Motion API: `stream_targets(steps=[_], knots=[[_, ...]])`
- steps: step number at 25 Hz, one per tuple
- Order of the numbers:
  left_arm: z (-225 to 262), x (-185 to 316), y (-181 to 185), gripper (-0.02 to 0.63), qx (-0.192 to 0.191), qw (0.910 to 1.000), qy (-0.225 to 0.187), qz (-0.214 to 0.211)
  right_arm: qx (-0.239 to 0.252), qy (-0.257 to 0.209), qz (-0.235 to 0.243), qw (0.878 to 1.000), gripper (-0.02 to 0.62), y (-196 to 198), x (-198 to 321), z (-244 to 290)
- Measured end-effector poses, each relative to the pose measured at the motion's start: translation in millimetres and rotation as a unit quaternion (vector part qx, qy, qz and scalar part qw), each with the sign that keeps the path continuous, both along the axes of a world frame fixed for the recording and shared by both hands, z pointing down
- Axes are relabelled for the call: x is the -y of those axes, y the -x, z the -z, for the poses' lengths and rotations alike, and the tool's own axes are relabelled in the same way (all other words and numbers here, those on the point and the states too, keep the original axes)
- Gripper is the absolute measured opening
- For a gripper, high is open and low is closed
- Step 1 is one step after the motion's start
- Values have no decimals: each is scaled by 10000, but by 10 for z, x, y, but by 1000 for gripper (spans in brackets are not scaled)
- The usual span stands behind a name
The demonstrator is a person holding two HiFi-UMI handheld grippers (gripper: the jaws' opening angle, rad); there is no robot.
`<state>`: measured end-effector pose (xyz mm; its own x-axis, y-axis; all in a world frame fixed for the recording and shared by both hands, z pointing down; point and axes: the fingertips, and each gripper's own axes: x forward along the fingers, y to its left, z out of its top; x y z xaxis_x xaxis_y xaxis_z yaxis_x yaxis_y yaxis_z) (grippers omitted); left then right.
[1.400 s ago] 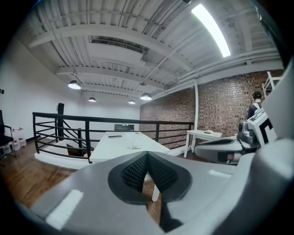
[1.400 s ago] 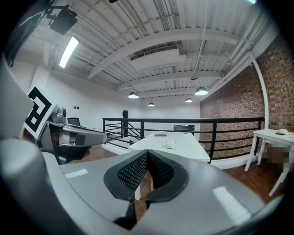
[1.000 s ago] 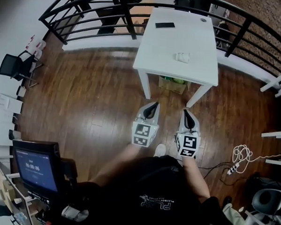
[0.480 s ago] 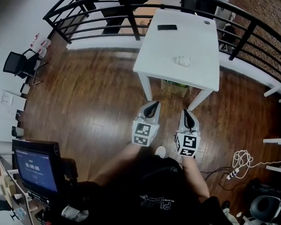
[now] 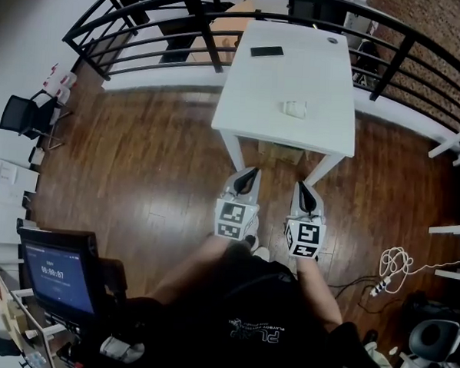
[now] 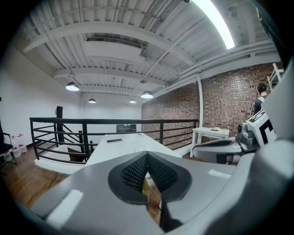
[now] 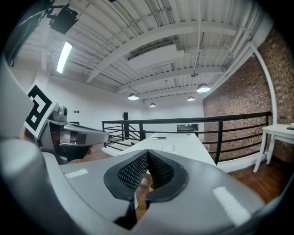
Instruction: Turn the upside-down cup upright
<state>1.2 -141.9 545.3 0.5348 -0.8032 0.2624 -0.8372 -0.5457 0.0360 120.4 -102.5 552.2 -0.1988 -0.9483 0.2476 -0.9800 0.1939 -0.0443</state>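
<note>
A white table is seen ahead on the wood floor, w/ a black railing curving round its far side. The cup sits on the tabletop, nearer the front edge and a bit right of centre; it's too small in the head view for its orientation to be told. A flat black object lies toward the far end, well apart from the cup, and a small round item is seen by the far right corner. A box is tucked under the table btwn the front legs. Off to the sides: a screen at lower left, a black chair at left, a white cable on the floor at right. The left gripper and right gripper are held side by side over the floor, short of the table's front edge, so that edge and the legs lie btwn them and the cup. In each gripper view the meshed pads are shown pressed together at the tips, w/ nothing held btwn them and nothing touched.
</note>
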Motion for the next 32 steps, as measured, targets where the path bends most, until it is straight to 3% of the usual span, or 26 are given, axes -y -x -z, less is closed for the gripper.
stream_targets(steps=[3, 10, 16, 24, 32], knots=[[12, 349, -42, -5, -44, 10000, -36, -59, -49, 7, -38, 10000, 14, -41, 322, 0], [23, 498, -172, -5, -69, 9995, -163, -262, -89, 3, -119, 9999, 14, -81, 487, -73], [76, 997, -24, -5, -116, 9995, -105, -257, -144, 0, -49, 9999, 14, 93, 997, 22], [93, 1317, -15, -5, -215, 9989, -72, -406, -273, 161, -151, 9994, 14, 90, 1271, -34], [22, 1664, 34, -5, -371, 9992, -10, -165, -247, 313, -98, 9992, 14, 41, 1485, -76]])
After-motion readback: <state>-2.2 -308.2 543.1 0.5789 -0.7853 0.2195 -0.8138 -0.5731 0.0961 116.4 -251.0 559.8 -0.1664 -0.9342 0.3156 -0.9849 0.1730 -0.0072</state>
